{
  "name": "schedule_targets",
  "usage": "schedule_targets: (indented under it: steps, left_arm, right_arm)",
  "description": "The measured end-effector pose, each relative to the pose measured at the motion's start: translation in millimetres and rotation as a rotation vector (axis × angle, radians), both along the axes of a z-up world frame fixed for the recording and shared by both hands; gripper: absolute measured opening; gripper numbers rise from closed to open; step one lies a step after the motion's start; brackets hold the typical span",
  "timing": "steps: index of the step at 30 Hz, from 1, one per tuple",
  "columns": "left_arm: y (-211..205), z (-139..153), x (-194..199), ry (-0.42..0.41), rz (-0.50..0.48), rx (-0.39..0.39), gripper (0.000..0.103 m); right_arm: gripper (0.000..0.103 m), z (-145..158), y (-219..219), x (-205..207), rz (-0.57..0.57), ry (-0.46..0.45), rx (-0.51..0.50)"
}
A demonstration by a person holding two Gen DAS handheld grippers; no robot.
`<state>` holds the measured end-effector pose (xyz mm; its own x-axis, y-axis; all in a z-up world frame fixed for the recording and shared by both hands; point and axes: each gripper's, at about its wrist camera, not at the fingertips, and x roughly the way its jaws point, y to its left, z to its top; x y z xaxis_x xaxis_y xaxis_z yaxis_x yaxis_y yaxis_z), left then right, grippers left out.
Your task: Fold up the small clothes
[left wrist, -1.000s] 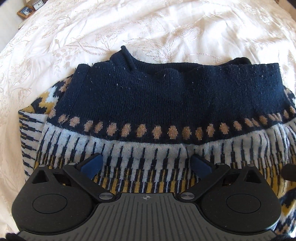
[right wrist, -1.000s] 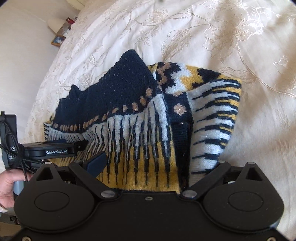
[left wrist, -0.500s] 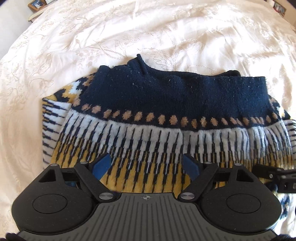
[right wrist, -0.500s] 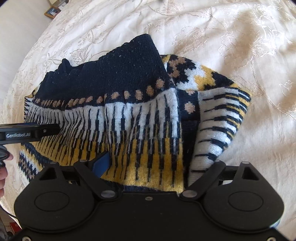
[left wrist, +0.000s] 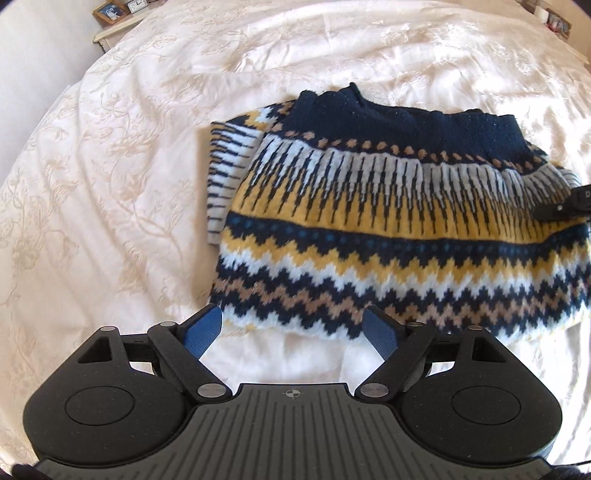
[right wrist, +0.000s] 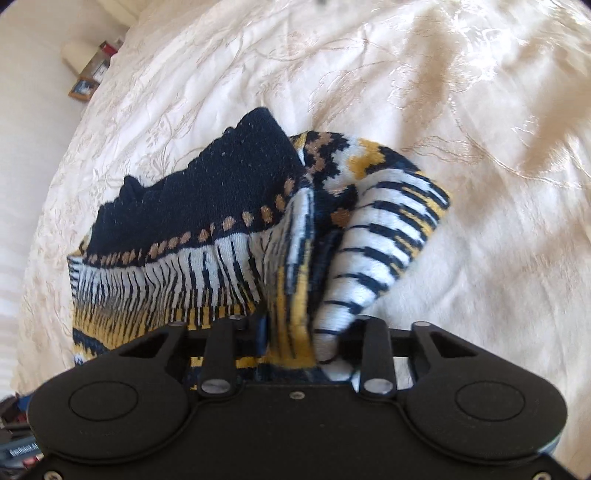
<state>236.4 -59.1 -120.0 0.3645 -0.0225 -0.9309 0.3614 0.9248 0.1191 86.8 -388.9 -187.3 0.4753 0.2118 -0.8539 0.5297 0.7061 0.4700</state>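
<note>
We find the sweater (left wrist: 399, 221) lying on the bed (left wrist: 129, 184), already doubled into a broad band; one striped sleeve end (left wrist: 225, 166) pokes out at its side. So the first folds look done. Left, we judge: one more fold across, then tidying

Our right gripper (right wrist: 299, 332) has just been closing its fingers and now pinches a bunched edge of the knit, yellow and striped layers between them. Our left gripper (left wrist: 291, 328) hangs above the near hem with fingers (left wrist: 201, 330) spread, nothing between them, clear of the wool

Surface: cream bedspread with a raised floral weave, softly creased, sunlit. Room: a small picture frame (left wrist: 109, 11) on a pale shelf by the wall; other small items past the far corner, too small to tell
</note>
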Motion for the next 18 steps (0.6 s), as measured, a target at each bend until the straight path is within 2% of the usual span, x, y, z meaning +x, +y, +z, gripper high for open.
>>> schedule_targets:
  steps: [8,13,18]
  left_arm:
    - [51.8,-5.3,-1.1,0.057,-0.009,-0.063,0.083]
    - [79.9,-3.5,6.1,0.083,-0.038,-0.115,0.083]
    - [105.3,-2.2,19.3,0.091,-0.062,-0.140,0.083]
  right_arm:
    - [0.034,45.6,36.9,12.6,-0.047,0.023,-0.092]
    - [0.034,89.5,84.2,44.1,0.002,0.003,-0.166]
    - [0.033,111.7,130.2,81.9,0.052,-0.029,-0.156]
